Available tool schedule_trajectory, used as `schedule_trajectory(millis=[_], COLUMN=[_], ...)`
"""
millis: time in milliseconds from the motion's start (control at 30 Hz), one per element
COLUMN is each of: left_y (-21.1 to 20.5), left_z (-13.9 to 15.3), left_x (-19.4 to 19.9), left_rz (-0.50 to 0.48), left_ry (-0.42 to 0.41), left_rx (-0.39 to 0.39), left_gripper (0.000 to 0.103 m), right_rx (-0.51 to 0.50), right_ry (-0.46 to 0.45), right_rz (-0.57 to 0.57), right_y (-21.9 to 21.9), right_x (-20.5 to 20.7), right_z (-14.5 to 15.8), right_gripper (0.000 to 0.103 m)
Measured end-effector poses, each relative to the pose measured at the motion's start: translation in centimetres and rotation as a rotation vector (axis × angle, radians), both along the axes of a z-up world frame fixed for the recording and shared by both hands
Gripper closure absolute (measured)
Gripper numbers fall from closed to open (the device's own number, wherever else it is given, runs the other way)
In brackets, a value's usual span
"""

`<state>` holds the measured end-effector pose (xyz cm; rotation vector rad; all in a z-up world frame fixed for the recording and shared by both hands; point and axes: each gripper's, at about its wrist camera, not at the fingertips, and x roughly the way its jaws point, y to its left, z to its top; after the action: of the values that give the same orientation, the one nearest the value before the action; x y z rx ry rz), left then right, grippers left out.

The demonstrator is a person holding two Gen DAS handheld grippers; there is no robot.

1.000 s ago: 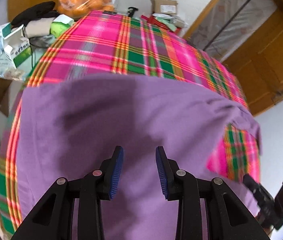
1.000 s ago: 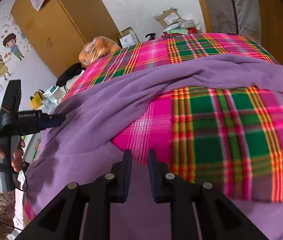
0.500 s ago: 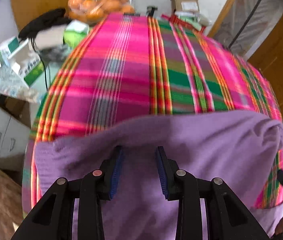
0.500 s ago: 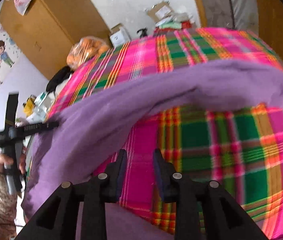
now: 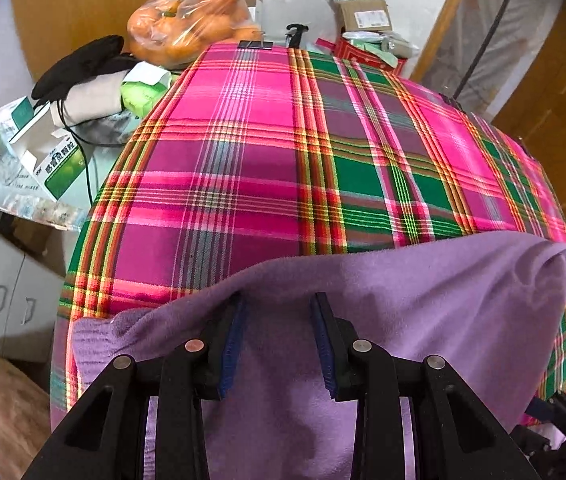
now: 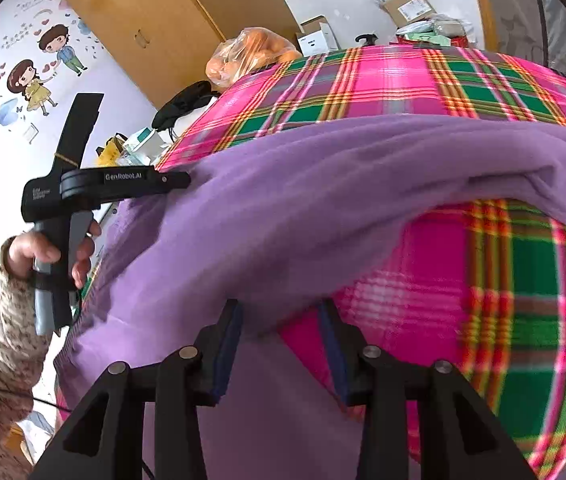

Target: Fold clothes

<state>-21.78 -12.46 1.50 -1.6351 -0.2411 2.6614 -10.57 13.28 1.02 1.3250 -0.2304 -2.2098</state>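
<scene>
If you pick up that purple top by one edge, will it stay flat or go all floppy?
Probably floppy: the purple top already sags and bunches in soft folds over the plaid cloth. It looks fleecy, so likely light and not slippery. It should drape, not hold shape.

Left wrist view looking steeply down along its fingers, close over the purple garment [image 5: 423,300], right wrist view angled down from the other side, both sharing the plaid cloth [image 5: 267,184], bag of oranges [image 6: 249,54].
</scene>
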Motion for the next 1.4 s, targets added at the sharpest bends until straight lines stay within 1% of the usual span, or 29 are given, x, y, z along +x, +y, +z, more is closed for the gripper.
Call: schedule_trajectory(millis=[67, 100, 133, 167, 200, 300, 400, 433, 467, 500, 533, 667, 767, 833, 867, 933, 967, 1000, 1033, 1100, 1200, 1267, 1333, 1367, 1400], left_y=[-0.1, -0.1, -0.1, -0.2, -0.2, -0.1, -0.1, -0.1, -0.1, -0.1, -0.1, -0.3, -0.4, -0.4, -0.3, -0.1, -0.1, -0.1, -0.1, -0.3, -0.5, -0.5, -0.4, -0.4, -0.4], left_z=[0.0, 0.0, 0.0, 0.0, 0.0, 0.0, 0.0, 0.0, 0.0, 0.0, 0.0, 0.0, 0.0, 0.0, 0.0, 0.0, 0.0, 0.0, 0.0, 0.0, 0.0, 0.0, 0.0, 0.0, 0.0], left_x=[0.0, 0.0, 0.0, 0.0, 0.0, 0.2, 0.3, 0.3, 0.3, 0.3, 0.3, 0.3, 0.3, 0.2, 0.2, 0.3, 0.3, 0.4, 0.4, 0.3, 0.3, 0.4, 0.4, 0.4, 0.4], left_rz=[-0.001, -0.001, -0.002, -0.002, -0.002, -0.005, -0.008, -0.008, -0.008, -0.009, -0.010, -0.014, -0.010, -0.006, -0.006, -0.006, -0.007, -0.008, -0.008, -0.007, 0.000, -0.002, -0.005, -0.006, -0.007], left_ry=[0.000, 0.000, 0.000, 0.002, 0.003, 0.006, 0.010, 0.011, 0.012, 0.012, 0.013, 0.017, 0.019, 0.022, 0.023, 0.025, 0.026, 0.026, 0.026, 0.025, 0.025, 0.026, 0.030, 0.031, 0.031], left_rx=[0.002, 0.004, 0.005, 0.008, 0.010, 0.011, 0.012, 0.013, 0.013, 0.011, 0.010, 0.020, 0.031, 0.029, 0.025, 0.015, 0.013, 0.013, 0.016, 0.027, 0.043, 0.042, 0.037, 0.035, 0.034], left_gripper=[0.068, 0.068, 0.068, 0.068, 0.068, 0.068, 0.068, 0.068, 0.068, 0.068, 0.068, 0.068, 0.068, 0.068, 0.068, 0.068, 0.068, 0.068, 0.068, 0.068, 0.068, 0.068, 0.068, 0.068, 0.068], right_rx=[-0.018, -0.029, -0.038, -0.040, -0.042, -0.060, -0.081, -0.086, -0.087, -0.079, -0.061, 0.044, 0.086, 0.101, 0.106, 0.123, 0.141, 0.160, 0.174, 0.180, 0.143, 0.156, 0.169, 0.166, 0.150], right_ry=[0.018, 0.026, 0.035, 0.047, 0.058, 0.073, 0.037, 0.024, 0.026, 0.037, 0.052, 0.071, 0.049, 0.045, 0.045, 0.044, 0.058, 0.072, 0.083, 0.089, 0.077, 0.087, 0.088, 0.081, 0.070], right_rz=[0.001, 0.000, -0.004, -0.008, -0.012, -0.028, -0.060, -0.062, -0.064, -0.067, -0.069, -0.054, -0.004, 0.037, 0.063, 0.120, 0.139, 0.157, 0.170, 0.171, 0.151, 0.158, 0.179, 0.185, 0.183], right_y=[-0.5, -0.7, -1.0, -1.2, -1.4, -1.7, -0.9, -0.5, -0.1, 0.3, 0.8, 2.1, 1.9, 0.7, 0.0, -1.5, -2.1, -2.7, -3.2, -3.4, -3.2, -3.4, -3.5, -3.4, -3.1], right_x=[-0.6, -1.1, -1.5, -1.9, -2.3, -3.1, -3.7, -3.6, -3.3, -2.9, -2.3, 0.2, 1.1, 1.2, 1.2, 1.4, 1.6, 1.8, 1.9, 1.8, 1.3, 1.4, 1.6, 1.7, 1.6], right_z=[0.4, 0.6, 0.7, 1.0, 1.3, 1.9, 1.8, 1.8, 1.9, 2.2, 2.4, 2.0, 1.0, 0.6, 0.4, 0.1, 0.1, 0.0, 0.0, -0.1, -0.2, -0.2, -0.2, -0.2, -0.2], right_gripper=[0.064, 0.071, 0.087, 0.094, 0.098, 0.098, 0.098, 0.097, 0.093, 0.089, 0.087, 0.087, 0.085, 0.085, 0.083, 0.073, 0.070, 0.065, 0.063, 0.063, 0.063, 0.066, 0.081, 0.086, 0.094])
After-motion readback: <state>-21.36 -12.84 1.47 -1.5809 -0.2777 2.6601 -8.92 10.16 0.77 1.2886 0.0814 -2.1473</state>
